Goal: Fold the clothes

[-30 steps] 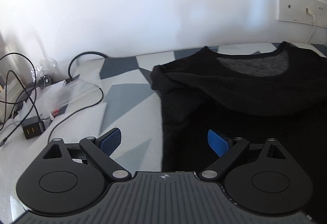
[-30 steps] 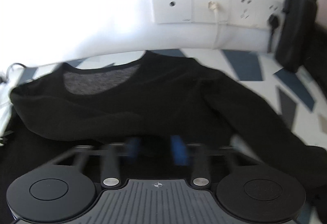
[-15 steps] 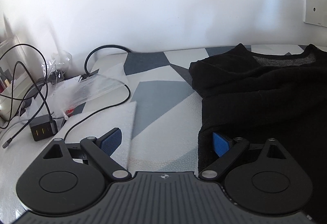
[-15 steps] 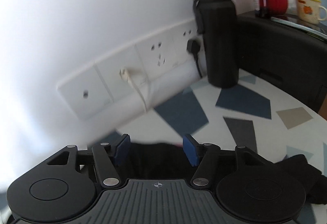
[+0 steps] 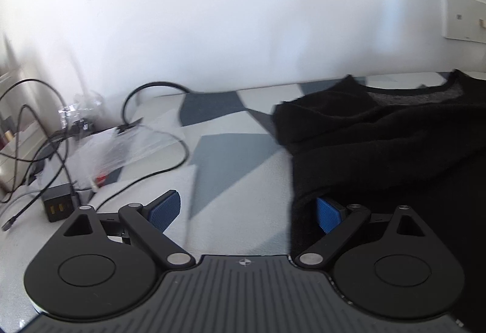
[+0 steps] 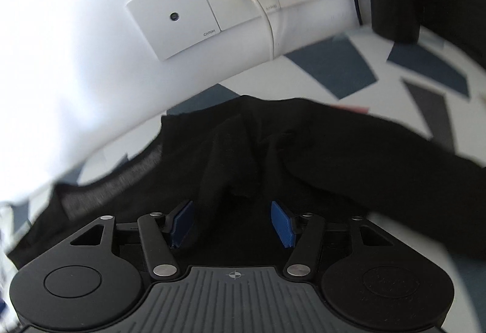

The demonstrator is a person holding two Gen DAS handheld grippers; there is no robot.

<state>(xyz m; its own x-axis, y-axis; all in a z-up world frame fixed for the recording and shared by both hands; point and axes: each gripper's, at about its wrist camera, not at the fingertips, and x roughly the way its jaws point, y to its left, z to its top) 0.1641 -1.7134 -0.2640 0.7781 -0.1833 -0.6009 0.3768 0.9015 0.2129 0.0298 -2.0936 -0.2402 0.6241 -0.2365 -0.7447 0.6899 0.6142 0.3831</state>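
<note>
The black sweater (image 5: 395, 144) lies on the table (image 5: 231, 157), which has a grey and blue pattern, and it is already partly folded: one layer of cloth is turned over the body. In the left view it fills the side from 1 to 4 o'clock, with the neckline (image 5: 407, 94) near 2 o'clock.

The left tool (image 5: 246, 210) is wide open. Its right finger (image 5: 326, 213) sits at the left edge of the sweater, just under the fold; its left finger (image 5: 165, 210) is over the bare table. The right tool (image 6: 232, 222) is also wide open and holds nothing. It hovers above the cloth, with a bunched ridge of fabric (image 6: 243, 157) at 12 o'clock before it.

I judge that the step in hand is to take the next grip for a fold. To do it well, each tool should close on one clean edge, not on the loose bunch. The left tool should catch both layers at the side edge. Both should lift together and low, so that the first fold does not open.

The cables (image 5: 158, 169) and the charger (image 5: 59, 207) at 9 o'clock are near; the cloth must not drag toward them.
</note>
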